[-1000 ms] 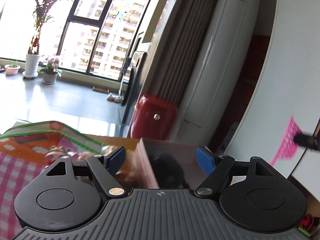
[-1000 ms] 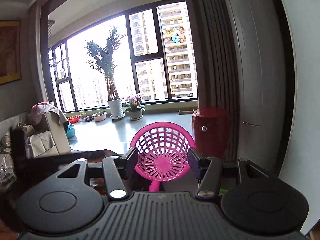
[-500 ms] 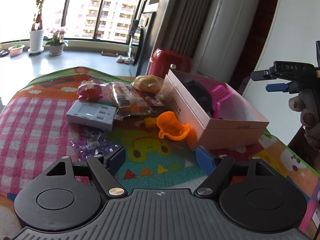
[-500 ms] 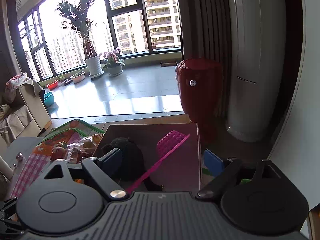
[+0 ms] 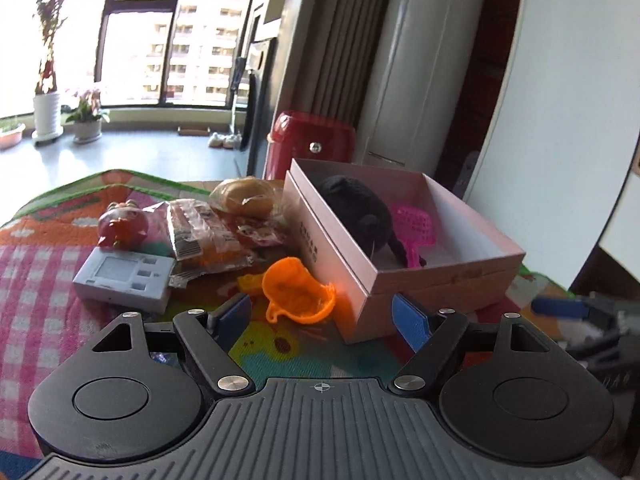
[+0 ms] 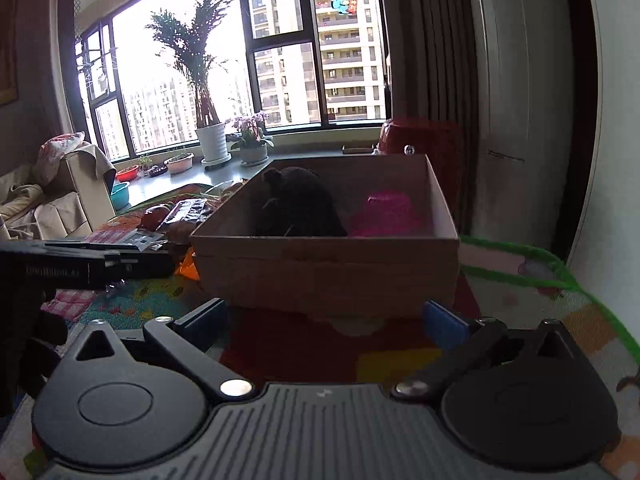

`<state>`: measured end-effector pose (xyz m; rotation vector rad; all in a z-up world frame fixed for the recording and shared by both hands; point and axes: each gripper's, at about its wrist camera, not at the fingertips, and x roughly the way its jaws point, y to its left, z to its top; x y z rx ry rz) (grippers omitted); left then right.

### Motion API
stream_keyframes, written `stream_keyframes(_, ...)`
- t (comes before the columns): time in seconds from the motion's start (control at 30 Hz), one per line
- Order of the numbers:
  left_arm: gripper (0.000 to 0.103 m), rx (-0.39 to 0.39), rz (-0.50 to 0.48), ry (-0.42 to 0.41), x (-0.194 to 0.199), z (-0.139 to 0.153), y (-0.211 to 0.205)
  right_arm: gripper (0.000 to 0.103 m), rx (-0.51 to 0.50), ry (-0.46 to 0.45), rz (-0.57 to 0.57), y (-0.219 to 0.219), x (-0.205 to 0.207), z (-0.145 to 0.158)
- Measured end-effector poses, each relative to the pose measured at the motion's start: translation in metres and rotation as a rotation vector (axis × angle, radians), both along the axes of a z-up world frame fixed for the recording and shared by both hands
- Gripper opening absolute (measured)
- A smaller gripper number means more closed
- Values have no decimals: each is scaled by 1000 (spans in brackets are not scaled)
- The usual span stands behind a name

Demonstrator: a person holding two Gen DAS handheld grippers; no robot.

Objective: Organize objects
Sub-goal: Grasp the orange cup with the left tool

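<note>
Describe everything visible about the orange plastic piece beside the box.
The orange scoop looks like thin glossy plastic: a shallow rounded bowl with an open mouth facing up, a small loop or spout at its lower left and a slightly ragged rim at the right. It lies tilted on the colourful play mat, against or very near the pink box, with a yellow piece at its left edge. No gripper touches it.

box [image 5: 448,276]: pale pink
plush [image 5: 356,208]: black
scoop [image 5: 414,226]: hot pink mesh
funnel [image 5: 298,290]: orange
device [image 5: 124,276]: grey-blue
mat [image 5: 36,280]: pink-white check at 9 o'clock, green edge
bin [image 5: 312,140]: red
fingertips [image 5: 410,320]: blue
</note>
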<state>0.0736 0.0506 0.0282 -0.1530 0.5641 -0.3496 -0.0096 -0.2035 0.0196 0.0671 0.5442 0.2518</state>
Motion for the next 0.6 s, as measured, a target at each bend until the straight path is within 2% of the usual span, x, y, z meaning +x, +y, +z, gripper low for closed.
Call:
stream_keyframes(0.07, 82, -50, 10, 12, 8, -1, 4, 103, 6, 37, -16, -1, 6, -6)
stream_keyframes(0.1, 82, -56, 12, 18, 12, -2, 4, 103, 29, 20, -19, -5, 6, -5)
stream_keyframes(0.23, 84, -22, 15, 56, 23, -13, 1, 103, 62, 11, -32, -12, 2, -6)
stream_keyframes(0.43, 85, -62, 36, 71, 23, -17, 8, 103, 66, 6, -38, -12, 4, -3)
stream_keyframes(0.6, 77, -84, 79, 68, 22, -18, 16, 103, 67, 12, -46, -13, 5, -4)
